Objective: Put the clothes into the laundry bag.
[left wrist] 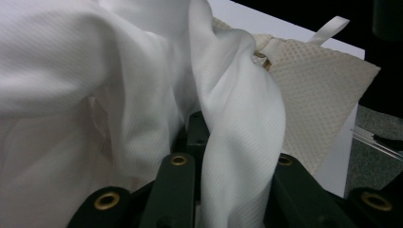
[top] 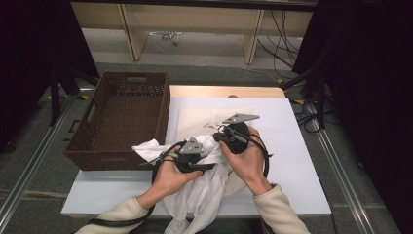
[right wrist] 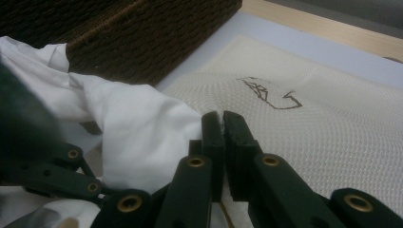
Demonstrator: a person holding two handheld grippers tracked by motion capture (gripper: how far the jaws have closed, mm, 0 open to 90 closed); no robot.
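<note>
The white garment [top: 202, 187] is a thin, finely ribbed cloth, crumpled into loose folds and bunched at the near middle of the desk [top: 292, 161]. Part of it is lifted, one corner reaching toward the brown woven basket [top: 119, 119], while its lower end hangs over the near edge of the desk. In the left gripper view a twisted fold of it [left wrist: 242, 137] runs down between the black jaws. It overlaps the near-left part of a cream mesh bag [top: 195, 122], which lies flat on the desk with a dark zip [right wrist: 271, 92] and a white strap loop [left wrist: 330, 29].
</note>
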